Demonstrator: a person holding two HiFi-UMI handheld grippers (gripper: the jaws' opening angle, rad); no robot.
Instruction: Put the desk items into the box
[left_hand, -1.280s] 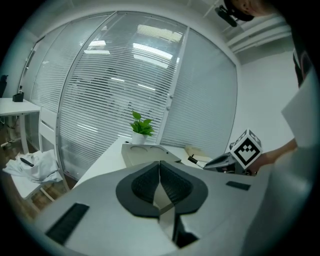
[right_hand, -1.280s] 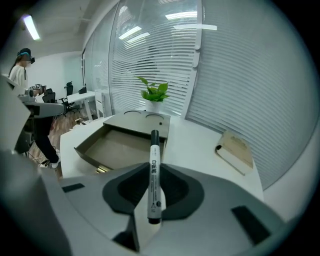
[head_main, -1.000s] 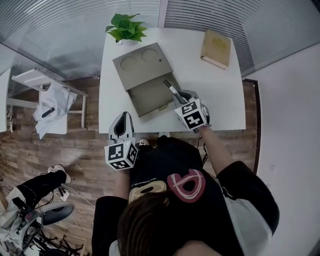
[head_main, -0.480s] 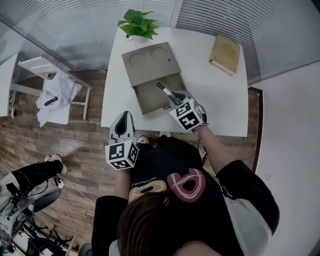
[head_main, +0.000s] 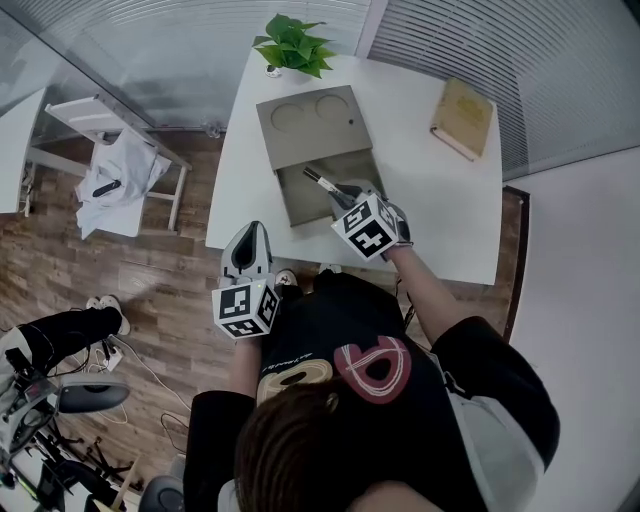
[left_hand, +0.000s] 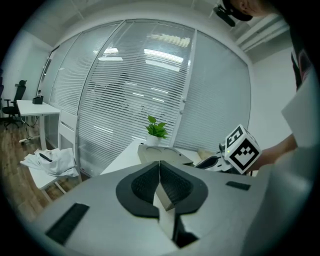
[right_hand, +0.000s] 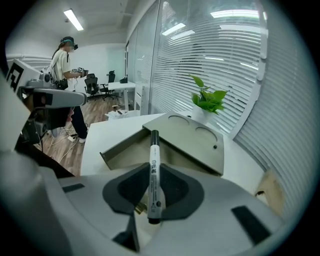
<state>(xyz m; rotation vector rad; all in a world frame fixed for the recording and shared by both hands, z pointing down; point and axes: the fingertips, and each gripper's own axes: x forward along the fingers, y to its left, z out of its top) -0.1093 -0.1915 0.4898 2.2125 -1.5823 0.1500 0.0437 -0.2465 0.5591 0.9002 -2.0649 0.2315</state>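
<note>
A white marker with a black cap (right_hand: 152, 160) sticks out forward from my right gripper (right_hand: 152, 176), which is shut on it. In the head view the marker (head_main: 322, 183) hangs over the open drawer (head_main: 300, 198) of the khaki box (head_main: 312, 125), with the right gripper (head_main: 346, 198) at the drawer's right front corner. The box's lid (right_hand: 192, 142) has two round recesses. My left gripper (head_main: 250, 233) is held off the desk's front left edge, away from the box. Its jaws (left_hand: 160, 175) are shut with nothing between them.
A tan book (head_main: 465, 117) lies at the far right of the white desk (head_main: 430, 210). A potted plant (head_main: 297, 45) stands behind the box. A small white side table with clothes (head_main: 110, 170) stands left of the desk. A person (right_hand: 65, 65) stands far back.
My right gripper has carried the marker leftward, from the drawer's right edge to above the drawer, and has rolled. The left gripper has stayed in place.
</note>
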